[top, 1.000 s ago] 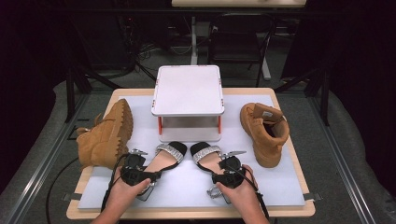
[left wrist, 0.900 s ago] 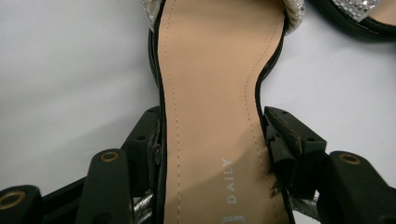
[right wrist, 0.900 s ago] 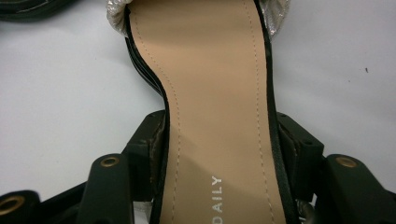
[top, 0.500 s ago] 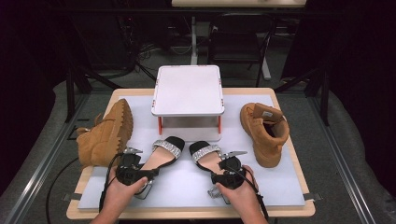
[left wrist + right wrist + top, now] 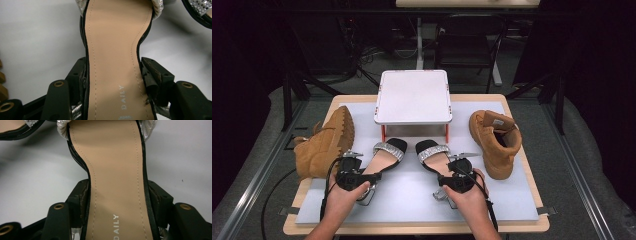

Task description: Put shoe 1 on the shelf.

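both sandals nudged slightly apart since a moment ago, left gripper (image 5: 362,176) pinching left sandal (image 5: 383,157), right gripper (image 5: 451,172) pinching right sandal (image 5: 435,155), likely pair alignment underway.

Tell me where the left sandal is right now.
In the high view the left sandal lies left of centre, between the tipped boot and the other sandal, toe near the white stand, clamped by the left gripper.

Sandals (image 5: 384,157) (image 5: 434,155) side by side before stand (image 5: 413,96), boots (image 5: 324,145) (image 5: 494,140) flanking
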Available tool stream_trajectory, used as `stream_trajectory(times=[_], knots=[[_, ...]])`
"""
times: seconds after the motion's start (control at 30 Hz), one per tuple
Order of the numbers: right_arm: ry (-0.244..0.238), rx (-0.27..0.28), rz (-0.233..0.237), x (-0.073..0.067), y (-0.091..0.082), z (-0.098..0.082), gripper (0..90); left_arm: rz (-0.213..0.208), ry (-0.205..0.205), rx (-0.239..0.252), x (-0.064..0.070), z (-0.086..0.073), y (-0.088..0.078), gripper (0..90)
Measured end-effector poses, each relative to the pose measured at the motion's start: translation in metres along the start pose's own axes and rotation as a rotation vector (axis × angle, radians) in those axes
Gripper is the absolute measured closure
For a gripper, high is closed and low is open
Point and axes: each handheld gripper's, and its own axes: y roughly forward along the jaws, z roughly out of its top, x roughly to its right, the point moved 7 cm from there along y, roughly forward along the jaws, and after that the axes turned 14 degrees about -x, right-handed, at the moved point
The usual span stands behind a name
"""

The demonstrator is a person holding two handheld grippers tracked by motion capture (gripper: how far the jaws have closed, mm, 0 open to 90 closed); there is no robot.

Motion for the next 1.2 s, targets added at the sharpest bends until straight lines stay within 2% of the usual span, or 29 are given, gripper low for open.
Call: stream_trajectory(times=[0.13,0.27,0.7,0.93,1.2], knots=[[0.005,0.005,-0.007,0.001,0.000,0.007,41.9,0.002,-0.009,0.007,-0.001,0.004,0.000,42.4],[0.016,0.014,-0.016,0.003,0.002,0.012,41.9,0.021,-0.011,0.011,-0.003,0.009,0.002,42.4],[0.043,0.025,-0.040,0.008,0.014,0.031,41.9,0.054,-0.013,0.029,0.005,0.034,0.011,42.5],[0.055,0.013,-0.056,0.010,0.024,0.042,41.9,0.062,-0.047,0.034,0.007,0.046,0.021,42.5],[0.071,0.043,-0.067,0.008,0.034,0.051,41.9,0.077,-0.059,0.040,0.005,0.052,0.031,42.6]])
